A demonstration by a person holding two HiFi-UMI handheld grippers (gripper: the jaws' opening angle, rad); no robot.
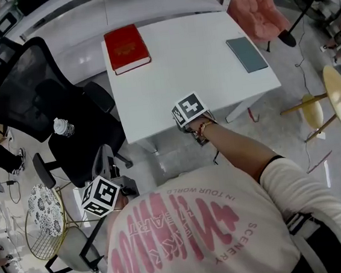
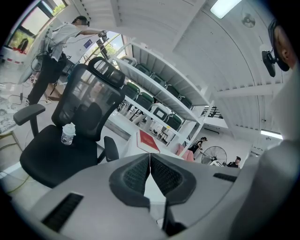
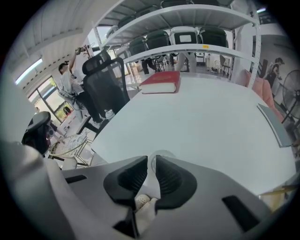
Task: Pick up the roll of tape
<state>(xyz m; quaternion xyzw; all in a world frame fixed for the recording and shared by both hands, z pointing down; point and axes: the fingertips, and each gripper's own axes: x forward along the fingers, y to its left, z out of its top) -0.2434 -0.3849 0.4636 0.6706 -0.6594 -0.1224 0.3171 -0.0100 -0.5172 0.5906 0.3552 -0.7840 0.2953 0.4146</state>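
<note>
A clear roll of tape [image 3: 160,156] shows as a see-through ring just past the jaw tips in the right gripper view, over the near edge of the white table [image 3: 201,122]. My right gripper [image 3: 151,160] is shut on its wall, with only a narrow gap between the pads. In the head view this gripper [image 1: 188,112] hangs over the table's [image 1: 181,65] near edge, its marker cube hiding the tape. My left gripper [image 2: 150,155] is shut with nothing in it. It is held off the table at the lower left [image 1: 99,195], pointing toward the chair.
A red book [image 1: 126,48] lies at the table's far left corner and a dark teal notebook [image 1: 247,54] near its right edge. Left of the table is a black office chair [image 1: 40,110] with a small bottle [image 1: 63,127] on its seat. Gold stools [image 1: 330,101] stand to the right.
</note>
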